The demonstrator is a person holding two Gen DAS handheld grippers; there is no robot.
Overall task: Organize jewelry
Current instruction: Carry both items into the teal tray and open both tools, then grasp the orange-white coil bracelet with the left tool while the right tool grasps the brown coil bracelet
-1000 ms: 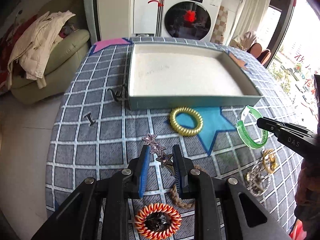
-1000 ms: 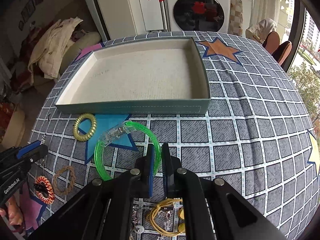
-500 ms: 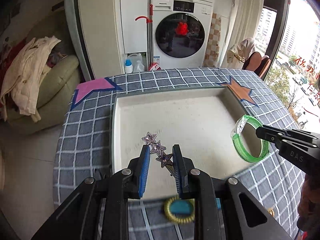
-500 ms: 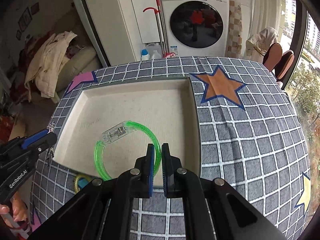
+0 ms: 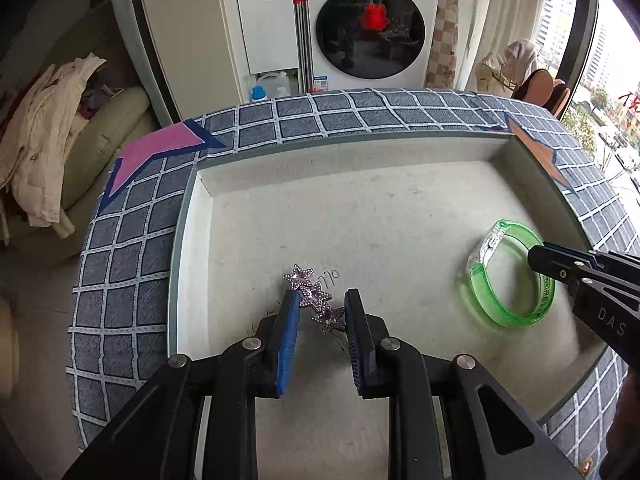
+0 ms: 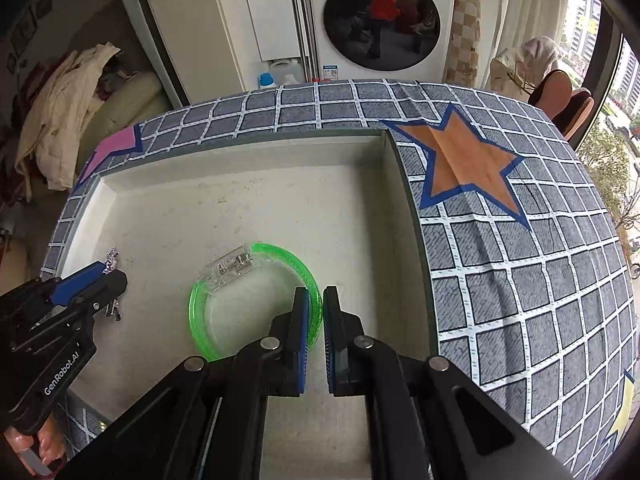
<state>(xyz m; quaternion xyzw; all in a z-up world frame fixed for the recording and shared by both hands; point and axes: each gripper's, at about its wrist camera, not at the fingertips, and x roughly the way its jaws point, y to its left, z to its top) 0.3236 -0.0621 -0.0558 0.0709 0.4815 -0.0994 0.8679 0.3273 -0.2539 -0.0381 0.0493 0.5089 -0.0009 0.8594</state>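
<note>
The star hair clip is pinched between the left tongs above the tray, toward its left wall. The green bangle is pinched at its rim by the right tongs, nearer the tray's right wall. If released from this height, the bangle may roll or bounce over the low wall onto the desk; the clip, held slanted, may slip out early.

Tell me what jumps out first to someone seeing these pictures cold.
The bright green bangle stands out most, pinched at its rim by the right claw over the right part of the pale tray. Next comes the sparkly purple star hair clip, held in the left claw over the tray's near left area. Behind the checked tablecloth stands a white washing machine.
</note>
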